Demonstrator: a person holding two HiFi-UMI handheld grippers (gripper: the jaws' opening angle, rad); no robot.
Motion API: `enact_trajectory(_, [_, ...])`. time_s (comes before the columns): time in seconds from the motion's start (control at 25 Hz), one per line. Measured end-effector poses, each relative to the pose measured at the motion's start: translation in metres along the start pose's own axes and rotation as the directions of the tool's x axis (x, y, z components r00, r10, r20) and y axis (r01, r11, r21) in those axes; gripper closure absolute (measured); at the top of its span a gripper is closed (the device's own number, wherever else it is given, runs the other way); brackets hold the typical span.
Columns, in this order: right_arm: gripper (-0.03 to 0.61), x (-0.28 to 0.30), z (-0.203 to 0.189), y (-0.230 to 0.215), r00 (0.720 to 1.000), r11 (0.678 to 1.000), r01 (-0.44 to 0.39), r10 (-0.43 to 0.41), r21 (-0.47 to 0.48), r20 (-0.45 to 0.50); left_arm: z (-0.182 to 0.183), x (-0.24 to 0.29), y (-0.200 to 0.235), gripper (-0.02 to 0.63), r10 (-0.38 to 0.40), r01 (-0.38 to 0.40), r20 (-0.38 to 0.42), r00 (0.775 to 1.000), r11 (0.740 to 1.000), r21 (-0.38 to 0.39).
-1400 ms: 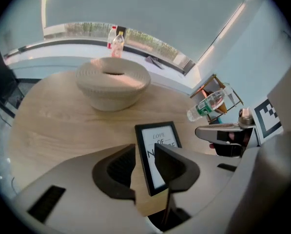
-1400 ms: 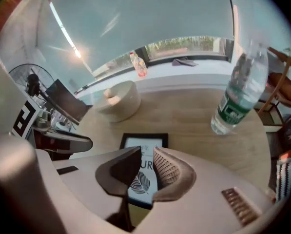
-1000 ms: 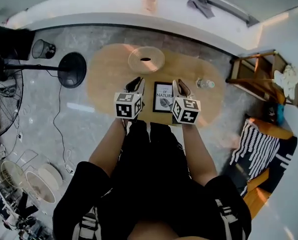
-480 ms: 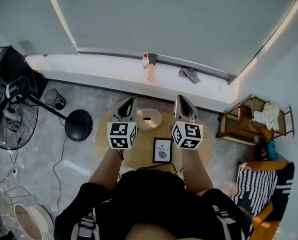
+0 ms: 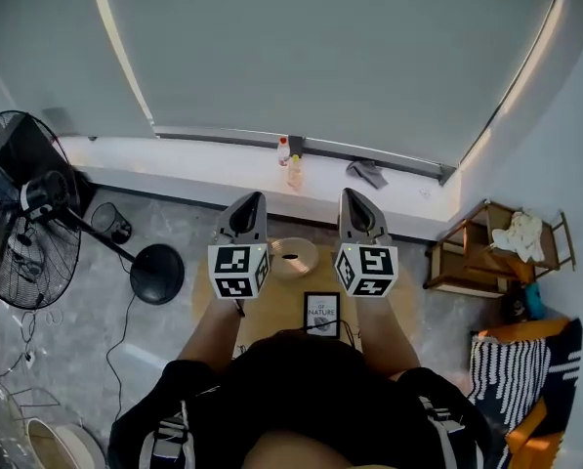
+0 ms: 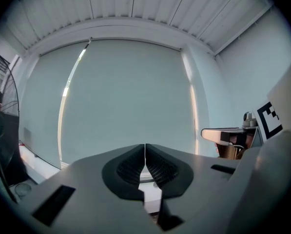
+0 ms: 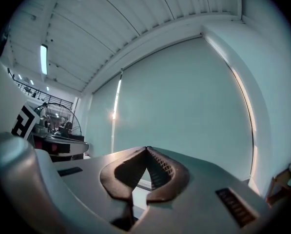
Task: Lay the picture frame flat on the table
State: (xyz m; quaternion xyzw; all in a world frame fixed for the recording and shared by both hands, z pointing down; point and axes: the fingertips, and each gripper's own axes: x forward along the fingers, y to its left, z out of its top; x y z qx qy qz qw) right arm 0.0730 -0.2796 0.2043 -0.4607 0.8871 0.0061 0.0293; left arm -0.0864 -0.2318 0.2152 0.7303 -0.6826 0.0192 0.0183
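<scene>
- Grey roller blind fills the far wall above a white window ledge, where two small bottles stand; below it is a round wooden table.
- The picture frame lies on that table close to the person's body, print side up. It looks flat, so the task seems done or nearly so.
- The left gripper is held high above the table, its jaws closing until the pads meet, with nothing between them.
- The right gripper is level with it, pads pressed together and likewise empty. Both are well apart from the frame.
- For the step in hand, pulling away cleanly is what matters. Hold both grippers up and clear of the frame's edge so that nothing nudges it, and look down to check that no corner rides up on a back stand.
- A round dish or ring sits on the table beyond the frame; it is too small to tell whether it holds anything.
- A dark bin stands on the floor near the fan base, its contents not visible.
- A wooden shelf at the right carries a pale bundle.
</scene>
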Motion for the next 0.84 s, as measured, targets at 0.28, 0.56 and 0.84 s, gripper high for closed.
enact_trajectory(0.28, [0.566,-0.002,-0.003,0.005,1.000,0.999,0.024,-0.024,-0.022,0.006,-0.005,-0.003,0.003,0.589,-0.004,0.004,-0.010,1.000,1.000,-0.009])
enact_trajectory(0.56, [0.566,-0.010,-0.006,0.014,1.000,1.000,0.015,-0.015,-0.012,0.001,-0.010,-0.012,-0.001,0.591,-0.026,0.026,-0.024,0.999,1.000,0.003])
enact_trajectory(0.84, [0.566,-0.015,-0.010,0.013,1.000,1.000,0.018,-0.018,-0.008,0.001,-0.016,-0.011,-0.007,0.591,-0.056,0.056,-0.038,0.998,0.998,0.002])
